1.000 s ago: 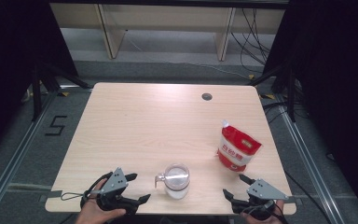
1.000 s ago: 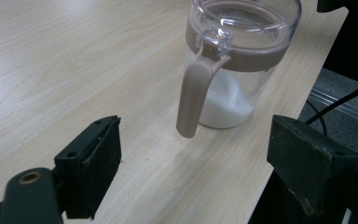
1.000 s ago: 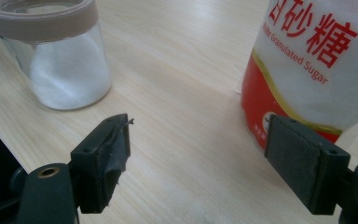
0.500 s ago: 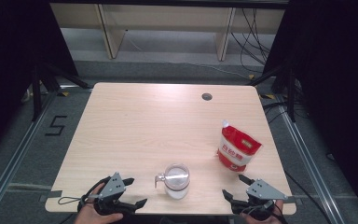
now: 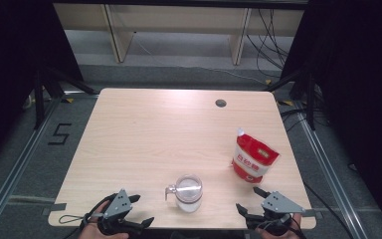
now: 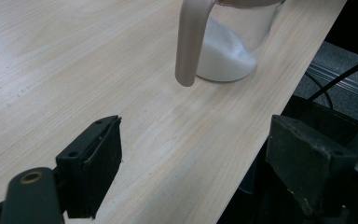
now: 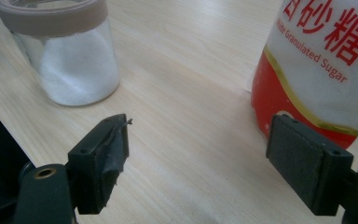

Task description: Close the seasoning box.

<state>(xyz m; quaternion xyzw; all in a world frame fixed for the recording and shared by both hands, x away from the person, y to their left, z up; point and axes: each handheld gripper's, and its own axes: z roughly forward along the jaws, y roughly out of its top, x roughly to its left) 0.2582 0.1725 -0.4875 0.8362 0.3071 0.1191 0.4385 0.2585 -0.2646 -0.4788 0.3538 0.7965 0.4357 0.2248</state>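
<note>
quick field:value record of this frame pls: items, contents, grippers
jar: glass, near table edge, handle, white grains inside
bag: red and white sugar pouch, upright, right of jar, apart from it
left gripper: open, empty, left of jar
right gripper: open, empty, near bag
table: light wood

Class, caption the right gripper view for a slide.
Open right gripper faces a glass jar and a sugar bag.

Cut off and hidden
Your hands leave the high view's bottom edge; the jar top and sugar bag top are cropped.
</note>
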